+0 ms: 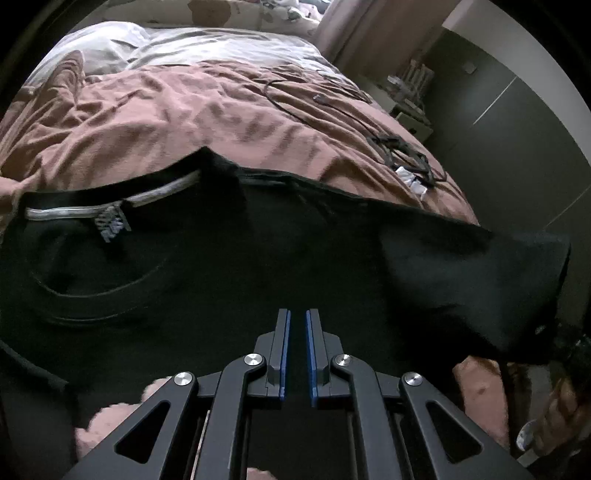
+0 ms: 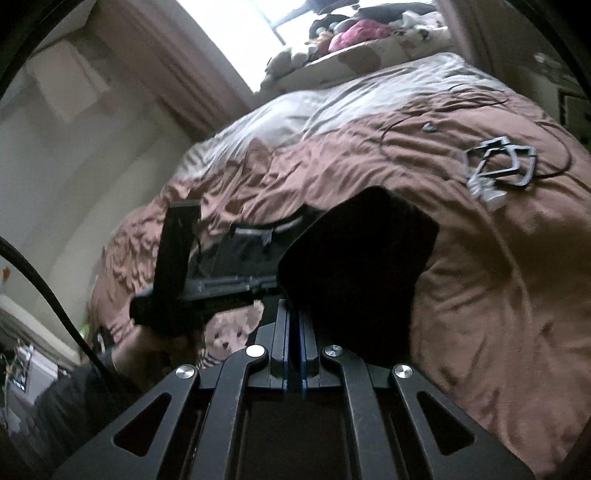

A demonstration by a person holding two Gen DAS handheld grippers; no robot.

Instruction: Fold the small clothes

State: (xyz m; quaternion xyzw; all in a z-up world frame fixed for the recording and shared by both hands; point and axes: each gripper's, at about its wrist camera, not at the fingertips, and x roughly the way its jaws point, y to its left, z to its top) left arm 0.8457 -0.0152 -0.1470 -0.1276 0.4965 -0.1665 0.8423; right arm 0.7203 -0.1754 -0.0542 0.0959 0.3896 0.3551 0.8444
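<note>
A black T-shirt (image 1: 229,280) with a grey-taped collar (image 1: 110,206) and neck label is spread over the pink-brown bedspread (image 1: 184,110). My left gripper (image 1: 298,314) points down onto the shirt, its blue pads nearly together with dark cloth in the narrow gap. In the right wrist view the left gripper (image 2: 267,283) reaches in from the left, held by a person's hand (image 2: 147,350). My right gripper (image 2: 293,308) is shut on a fold of the same shirt (image 2: 354,273), which bulges up just beyond its tips. One sleeve (image 1: 480,288) hangs off to the right.
Black cables and looped straps (image 1: 402,155) (image 2: 502,166) lie on the bedspread beyond the shirt. A pale grey duvet (image 1: 221,44) covers the far end. Soft toys (image 2: 351,33) sit past the bed. A pink plush thing (image 1: 110,424) shows under the left gripper. Grey cabinet doors (image 1: 517,129) stand to the right.
</note>
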